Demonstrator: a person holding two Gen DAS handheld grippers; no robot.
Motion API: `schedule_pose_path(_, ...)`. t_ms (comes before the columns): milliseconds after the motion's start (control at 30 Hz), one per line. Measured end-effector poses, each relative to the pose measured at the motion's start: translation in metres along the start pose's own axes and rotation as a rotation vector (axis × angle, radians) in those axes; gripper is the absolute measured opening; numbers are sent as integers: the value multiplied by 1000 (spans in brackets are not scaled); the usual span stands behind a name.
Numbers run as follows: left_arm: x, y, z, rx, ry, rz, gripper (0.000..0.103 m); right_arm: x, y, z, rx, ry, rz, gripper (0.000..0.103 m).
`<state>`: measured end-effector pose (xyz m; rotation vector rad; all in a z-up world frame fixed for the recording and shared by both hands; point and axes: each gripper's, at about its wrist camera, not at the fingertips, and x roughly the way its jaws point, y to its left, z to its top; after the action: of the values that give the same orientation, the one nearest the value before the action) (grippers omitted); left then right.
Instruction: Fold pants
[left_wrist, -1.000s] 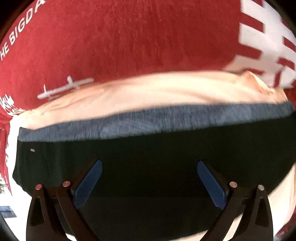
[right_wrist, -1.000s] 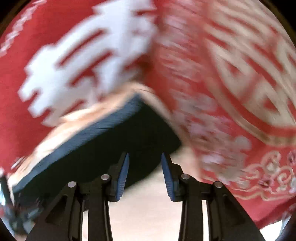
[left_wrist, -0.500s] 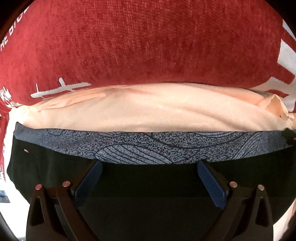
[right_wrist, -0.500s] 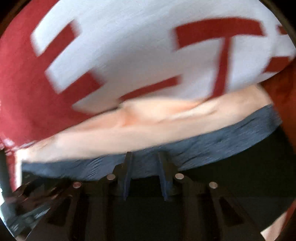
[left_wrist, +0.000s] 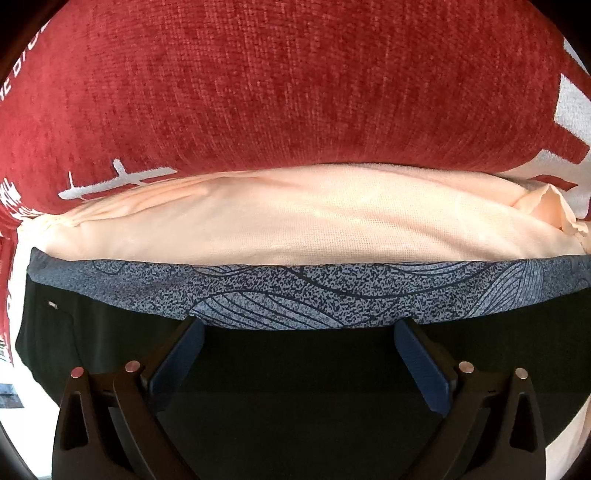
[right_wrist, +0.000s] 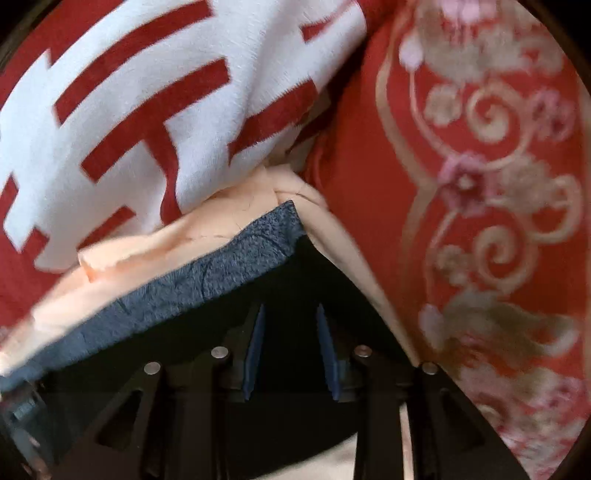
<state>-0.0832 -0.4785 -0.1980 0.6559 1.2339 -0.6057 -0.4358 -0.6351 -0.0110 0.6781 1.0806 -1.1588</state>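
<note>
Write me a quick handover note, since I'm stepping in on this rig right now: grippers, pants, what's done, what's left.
Left gripper: fingers spread wide, holding nothing, low over the black pants just short of the patterned grey waistband.
Right gripper: fingers narrowly apart, nothing seen pinched between them, over the pants near the waistband corner.
Pants lie flat on a peach cloth, against a red pillow.
Done: cannot tell how many folds are in; the view is too close.
Left: probably grip the waistband edge and fold.

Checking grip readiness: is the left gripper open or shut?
Open. The left gripper's blue-padded fingers stand wide apart over the black pants, just below the patterned grey waistband.
</note>
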Motion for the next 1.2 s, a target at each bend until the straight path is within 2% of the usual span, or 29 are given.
schedule_pose_path(100,-1,-2,5,1,14,13,103,-11,-1,-1,46,30,55,51)
schedule_pose_path(133,-2,-3,6,5,16,21,103,-18,-4,-2,63,33,62,52)
schedule_pose_path(300,-9,-8,7,18,33,23,103,-42,-28,-22,130,76,79,52)
schedule_pose_path(367,-14,-9,6,26,39,17,103,-49,-39,-40,145,108,85,52)
schedule_pose_path(567,-32,-13,-1,49,41,4,103,-60,-57,-70,204,158,99,52)
schedule_pose_path(900,-54,-19,-28,102,74,-17,103,-57,-51,-94,213,217,177,52)
schedule_pose_path(967,-58,-25,-38,123,87,-24,103,-45,-39,-99,213,227,196,52)
schedule_pose_path(1100,-67,-42,-54,168,87,-43,103,-39,-41,-107,234,255,231,52)
schedule_pose_path(1200,-72,-60,-57,207,75,-59,103,-37,-44,-104,248,234,256,52)
